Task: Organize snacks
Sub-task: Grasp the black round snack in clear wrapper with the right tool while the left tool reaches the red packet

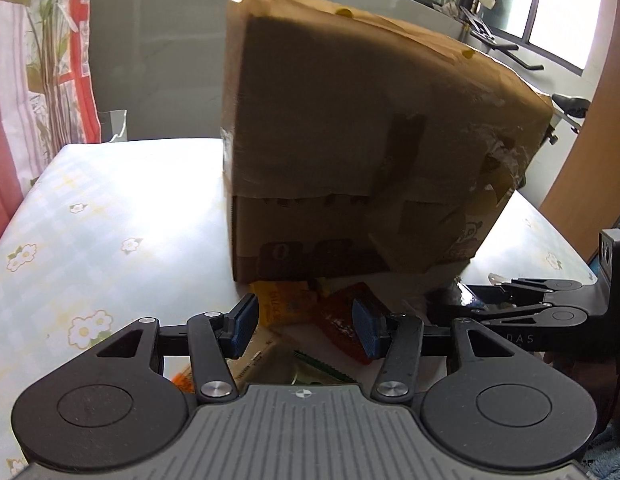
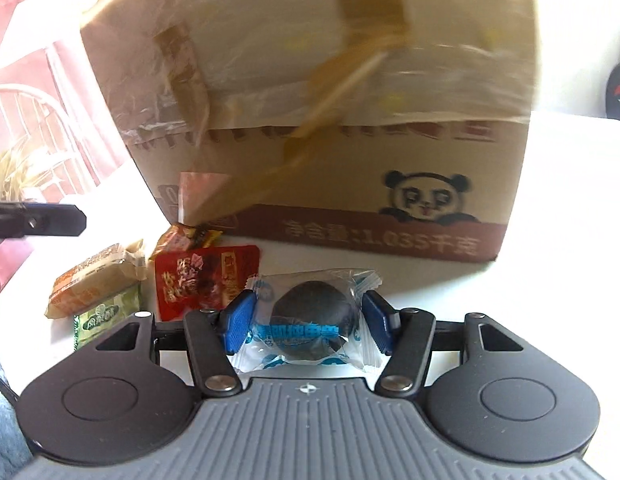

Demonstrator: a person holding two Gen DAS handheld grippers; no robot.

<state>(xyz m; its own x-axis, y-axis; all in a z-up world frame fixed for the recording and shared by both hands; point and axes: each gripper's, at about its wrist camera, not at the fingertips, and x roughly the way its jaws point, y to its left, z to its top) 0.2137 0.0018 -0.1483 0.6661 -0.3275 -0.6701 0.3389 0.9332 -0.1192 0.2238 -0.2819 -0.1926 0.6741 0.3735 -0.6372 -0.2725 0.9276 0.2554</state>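
A taped cardboard box [image 1: 362, 144] with a panda print [image 2: 428, 200] stands on the table. Several snack packets lie in front of it: a yellow one [image 1: 286, 302], a red one [image 2: 202, 280], an orange-brown one [image 2: 90, 280] and a green one [image 2: 106, 316]. My left gripper [image 1: 306, 330] is open above the packets, touching none. My right gripper [image 2: 310, 322] is open around a clear packet holding a dark round snack [image 2: 314, 320]; the blue pads [image 2: 240, 322] sit at its sides. The right gripper also shows at the right edge of the left wrist view [image 1: 510, 304].
The table carries a pale floral cloth [image 1: 102, 208]. A curtain [image 1: 50, 60] hangs at the left, windows and an exercise bike [image 1: 566, 104] stand behind the box. The left gripper's tip [image 2: 50, 216] shows at the left in the right wrist view.
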